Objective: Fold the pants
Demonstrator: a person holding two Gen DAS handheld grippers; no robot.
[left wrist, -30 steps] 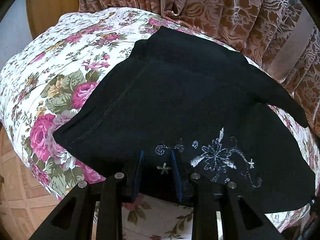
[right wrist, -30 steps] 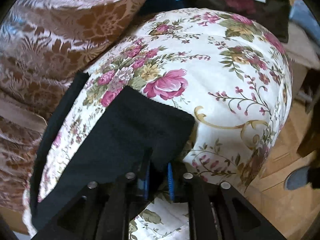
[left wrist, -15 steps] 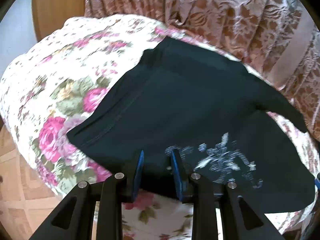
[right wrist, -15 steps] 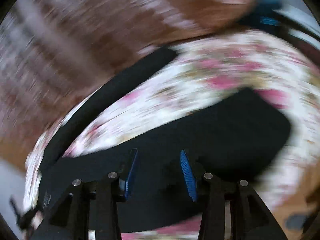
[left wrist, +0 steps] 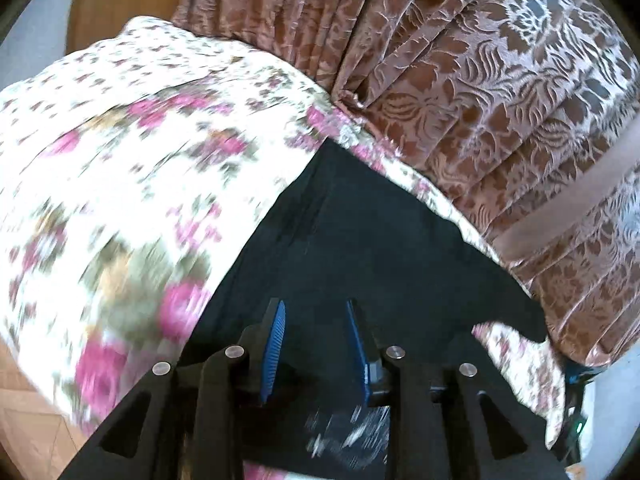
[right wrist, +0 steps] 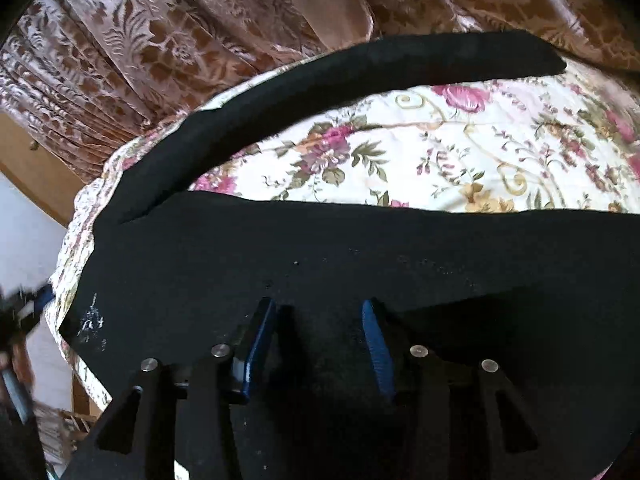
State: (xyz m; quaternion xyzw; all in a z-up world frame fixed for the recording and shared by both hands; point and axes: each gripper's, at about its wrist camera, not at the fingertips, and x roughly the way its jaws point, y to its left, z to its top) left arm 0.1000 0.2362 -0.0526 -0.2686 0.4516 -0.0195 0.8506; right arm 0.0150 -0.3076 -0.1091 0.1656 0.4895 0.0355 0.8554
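Black pants (left wrist: pixel 380 248) lie spread on a floral bedspread (left wrist: pixel 140 160). Their white embroidery (left wrist: pixel 352 428) shows blurred just under my left gripper (left wrist: pixel 316 320). That gripper hovers over the cloth with its blue pads apart and its jaws opening, and nothing is pinched. In the right wrist view the pants (right wrist: pixel 320 248) fill the near half. One leg (right wrist: pixel 360 76) arcs along the far edge by the curtain. My right gripper (right wrist: pixel 320 320) stands open over the near leg, with the cloth below its pads and not squeezed.
A brown patterned curtain (left wrist: pixel 480 80) hangs close behind the bed, also in the right wrist view as the curtain (right wrist: pixel 160 40). Bare bedspread (right wrist: pixel 440 152) lies between the two legs. Wooden floor (left wrist: pixel 24 408) shows past the bed's edge at lower left.
Both grippers have let go of the pants and widened. The left one moved up over the cloth past the embroidery. The right one swung from the leg's hem to the middle and rolled.
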